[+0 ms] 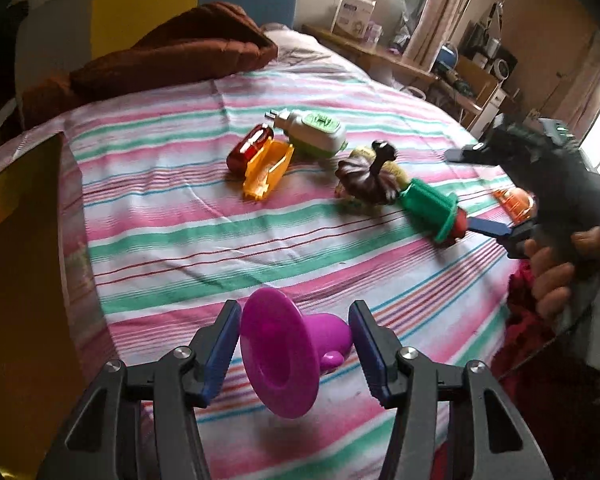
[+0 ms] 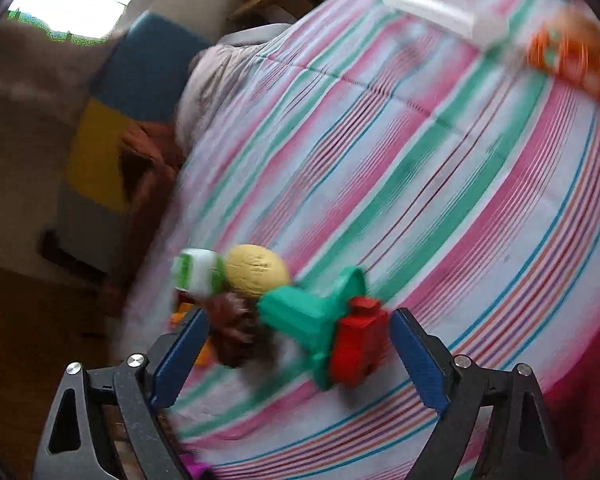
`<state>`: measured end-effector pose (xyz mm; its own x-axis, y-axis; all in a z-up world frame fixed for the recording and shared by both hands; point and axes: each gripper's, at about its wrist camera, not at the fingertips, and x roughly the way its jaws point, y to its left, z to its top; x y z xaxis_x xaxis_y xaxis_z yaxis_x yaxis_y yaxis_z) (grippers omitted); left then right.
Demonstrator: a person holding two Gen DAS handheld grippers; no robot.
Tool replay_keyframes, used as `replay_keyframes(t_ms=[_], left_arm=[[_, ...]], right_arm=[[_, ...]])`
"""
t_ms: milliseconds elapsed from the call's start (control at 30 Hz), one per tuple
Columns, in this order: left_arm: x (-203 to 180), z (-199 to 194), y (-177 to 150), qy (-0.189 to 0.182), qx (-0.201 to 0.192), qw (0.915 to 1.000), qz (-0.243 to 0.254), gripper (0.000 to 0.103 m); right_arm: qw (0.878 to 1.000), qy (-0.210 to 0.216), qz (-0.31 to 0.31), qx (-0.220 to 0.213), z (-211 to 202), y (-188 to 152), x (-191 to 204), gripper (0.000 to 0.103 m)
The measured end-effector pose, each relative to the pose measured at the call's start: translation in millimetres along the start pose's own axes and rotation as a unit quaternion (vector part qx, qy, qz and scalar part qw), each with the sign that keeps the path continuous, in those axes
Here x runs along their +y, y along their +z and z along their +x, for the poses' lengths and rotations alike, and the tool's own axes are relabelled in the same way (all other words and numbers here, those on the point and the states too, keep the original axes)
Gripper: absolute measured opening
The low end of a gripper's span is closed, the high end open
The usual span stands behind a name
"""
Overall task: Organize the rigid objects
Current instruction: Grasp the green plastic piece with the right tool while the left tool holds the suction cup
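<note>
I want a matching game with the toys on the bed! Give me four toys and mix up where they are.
Toys:
1. purple funnel toy
2. green and red toy
3. yellow open case
4. brown leaf-shaped toy

Places:
A. lying next to the dark red bottle
B. between the open left tongs
C. resting on top of a yellow lumpy toy
D. just in front of the open right tongs

Pairs: 1-B, 2-D, 3-A, 4-C
</note>
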<state>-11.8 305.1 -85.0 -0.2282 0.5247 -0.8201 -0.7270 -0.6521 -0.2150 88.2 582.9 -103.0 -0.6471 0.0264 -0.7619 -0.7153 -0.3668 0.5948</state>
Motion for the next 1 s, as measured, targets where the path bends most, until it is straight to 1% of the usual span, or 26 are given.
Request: replay_keyframes(t_ms=[67, 100, 233, 267, 333, 367, 500, 600, 667, 733, 767, 800, 833, 900, 933, 1000], left_arm=[[4.9, -10.4, -3.2, -0.004, -0.006, 1.0, -0.002, 0.056], [1.3, -10.8, -3.2, -0.005, -0.008, 1.0, -0.003, 0.056], [2.8, -25.4, -9.4, -0.006, -0.018, 0.9998, -0.003, 0.056], [1.5, -27.0, -8.4, -0.006, -0.02, 0.9998, -0.002, 0.056], [1.5, -33.8, -11.6, -0.005, -0.025, 0.9997, -0.001, 0.056], [2.1, -37.5, -12.7, -0.005, -0.027, 0.9996, -0.002, 0.056], [7.5, -49.6, -17.1, -0.011, -0.032, 0.9993, -0.013, 0.056], [10.7, -56.5, -19.5, -0.01, -0.038, 0.9991, -0.017, 0.056], [12.9, -61.1, -21.0, -0.012, -0.04, 0.9989, -0.021, 0.056], [14.0, -64.7, -21.8, -0.013, -0.043, 0.9987, -0.023, 0.056], [14.6, -66.9, -22.4, -0.013, -0.045, 0.9986, -0.024, 0.056], [14.7, -68.5, -22.7, -0.013, -0.046, 0.9986, -0.025, 0.056], [15.2, -70.3, -23.3, -0.014, -0.047, 0.9985, -0.026, 0.056], [15.7, -73.0, -24.4, -0.016, -0.048, 0.9984, -0.027, 0.056], [16.3, -74.7, -24.8, -0.016, -0.049, 0.9983, -0.027, 0.056], [18.3, -77.4, -25.1, -0.017, -0.051, 0.9982, -0.027, 0.056]], right_arm=[[1.0, 0.016, 0.005, 0.009, 2.7, -0.5, -0.1, 0.093], [1.0, 0.017, 0.011, 0.01, 3.6, -0.6, -1.9, 0.093], [1.0, -0.01, 0.025, -0.007, -1.6, 0.9, -9.6, 0.093], [0.999, -0.022, 0.024, -0.009, -2.3, 0.5, -10.3, 0.093], [0.998, -0.059, 0.012, -0.016, -3.2, -0.6, -9.1, 0.091], [0.998, -0.066, 0.007, -0.02, -4.2, -0.6, -8.0, 0.09], [0.998, -0.061, -0.018, -0.026, -9.6, -2.8, -1.3, 0.09], [0.997, -0.067, -0.038, -0.032, -10.0, -3.8, 4.3, 0.09], [0.997, -0.063, -0.046, -0.025, -4.0, -5.3, 8.9, 0.09], [0.996, -0.075, -0.054, -0.015, 2.6, -5.9, 11.4, 0.09], [0.994, -0.086, -0.06, -0.022, 2.4, -5.7, 12.7, 0.09], [0.992, -0.1, -0.07, -0.037, 0.0, -5.2, 15.1, 0.09], [0.987, -0.115, -0.094, -0.06, -4.2, -5.5, 21.2, 0.09], [0.978, -0.126, -0.141, -0.088, -6.0, -8.9, 35.7, 0.09], [0.974, -0.131, -0.159, -0.089, -5.0, -11.1, 40.7, 0.09], [0.962, -0.155, -0.21, -0.085, 2.2, -18.7, 53.2, 0.088]])
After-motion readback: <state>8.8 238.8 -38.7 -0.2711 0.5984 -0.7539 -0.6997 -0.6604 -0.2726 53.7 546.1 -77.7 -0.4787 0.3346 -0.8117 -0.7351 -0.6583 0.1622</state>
